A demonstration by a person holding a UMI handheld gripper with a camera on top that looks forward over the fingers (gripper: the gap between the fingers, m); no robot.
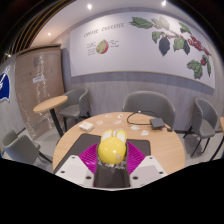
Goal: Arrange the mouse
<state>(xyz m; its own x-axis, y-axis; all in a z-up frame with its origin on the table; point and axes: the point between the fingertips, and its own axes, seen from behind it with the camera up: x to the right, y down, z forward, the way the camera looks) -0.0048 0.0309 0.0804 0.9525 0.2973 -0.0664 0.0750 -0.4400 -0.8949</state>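
Mouse (112, 148) first: it's a yellowish, rounded one, and it sits right between the gripper (112, 160)'s two fingers (84, 158), up off the round wooden counter (165, 152). The magenta pads hug it on both sides, so the fingers look closed in narrow on it, one pad showing to its left and a sliver of the other to its right. Top of the mouse catches some light and looks a bit paler there. Can't make out buttons or a wheel, it's too small for that.

Just past the fingers the counter spreads out, light wood, roughly circular. On its far right part lies a small white thing (156, 122) with a dark cable (138, 115) looping off toward the far edge, can't tell what exactly it is. Near the far left edge is another small pale object (87, 125), also hard to identify.

Around the counter stand grey chairs, one (148, 103) behind the far edge, one (206, 118) off to the right, one (22, 148) close by on the left. A second, smaller round table (50, 103) is further back on the left with another chair (73, 103) beside it.

The back wall has a big mural of a branch with leaves and dark fruit (180, 42), plus a round fruit graphic (102, 46) with some text I can't read.
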